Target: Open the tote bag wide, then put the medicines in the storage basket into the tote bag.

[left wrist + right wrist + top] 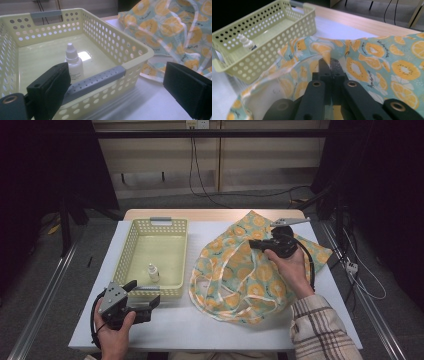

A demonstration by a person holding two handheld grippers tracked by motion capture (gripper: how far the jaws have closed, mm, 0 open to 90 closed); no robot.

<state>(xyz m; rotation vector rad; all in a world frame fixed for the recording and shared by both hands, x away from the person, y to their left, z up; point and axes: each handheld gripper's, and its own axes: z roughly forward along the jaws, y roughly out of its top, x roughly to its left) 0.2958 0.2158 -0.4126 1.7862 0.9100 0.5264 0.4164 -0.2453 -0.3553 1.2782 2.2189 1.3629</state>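
A teal cloth bag (235, 270) printed with orange slices lies on the right half of the white table (175, 320), its mouth held up and open. My right gripper (254, 245) is shut on the bag's upper rim, and in the right gripper view the cloth (374, 57) is pinched between the closed jaws of that gripper (330, 63). A small white dropper bottle (153, 272) stands upright inside the pale yellow perforated basket (131, 240). My left gripper (145, 294) hovers open at the basket's near edge; in the left gripper view its jaws (117, 85) stand wide apart, with the bottle (73, 62) just beyond the grey handle.
The basket (287, 42) sits left of the bag and almost touches it. Bare white tabletop lies along the near edge between my hands. Cables run over the floor behind the table, and metal rails flank both sides.
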